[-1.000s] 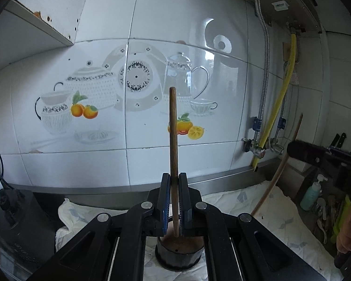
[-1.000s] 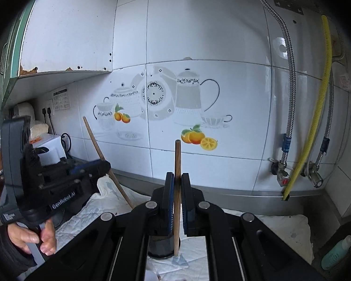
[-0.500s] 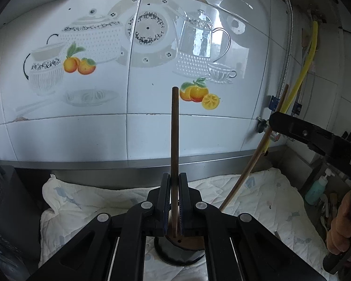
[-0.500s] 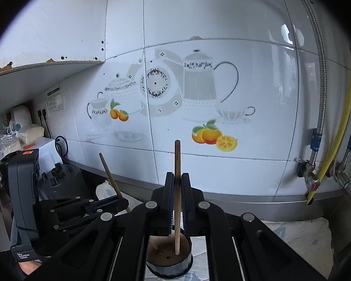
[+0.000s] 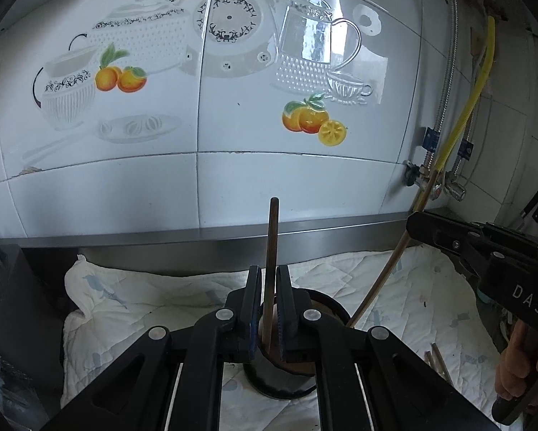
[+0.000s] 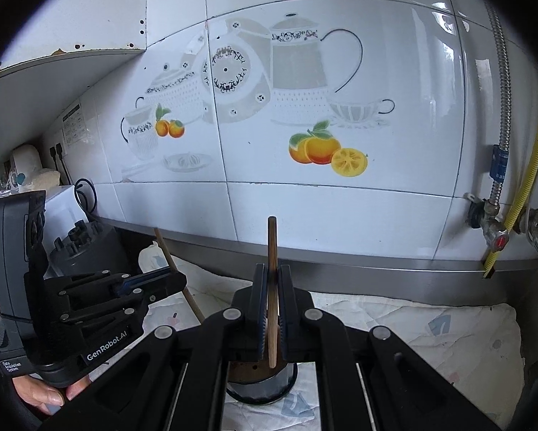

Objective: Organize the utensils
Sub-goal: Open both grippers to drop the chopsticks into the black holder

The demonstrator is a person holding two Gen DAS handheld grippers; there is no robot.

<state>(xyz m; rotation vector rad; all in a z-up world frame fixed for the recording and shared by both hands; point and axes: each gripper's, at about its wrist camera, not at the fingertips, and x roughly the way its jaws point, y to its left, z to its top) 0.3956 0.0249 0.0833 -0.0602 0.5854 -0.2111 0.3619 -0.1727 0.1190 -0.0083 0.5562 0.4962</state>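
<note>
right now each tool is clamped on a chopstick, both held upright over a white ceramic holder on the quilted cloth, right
Not quite: the holder is dark, black-walled, not white ceramic, as the left wrist view shows. The rest stands: the left tool and the right tool each clamp a chopstick upright over it on the quilted cloth.

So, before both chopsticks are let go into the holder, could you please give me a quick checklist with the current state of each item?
1. Left gripper shut on dark chopstick: ok.
2. Right gripper shut on light chopstick: ok.
3. Dark chopstick's lower end over the holder opening: ok.
4. Light chopstick's tip inside the holder rim: ok, near its right edge.
5. Holder upright on the quilted cloth: ok.
6. The two chopsticks clear of each other inside the holder: cannot tell.
</note>
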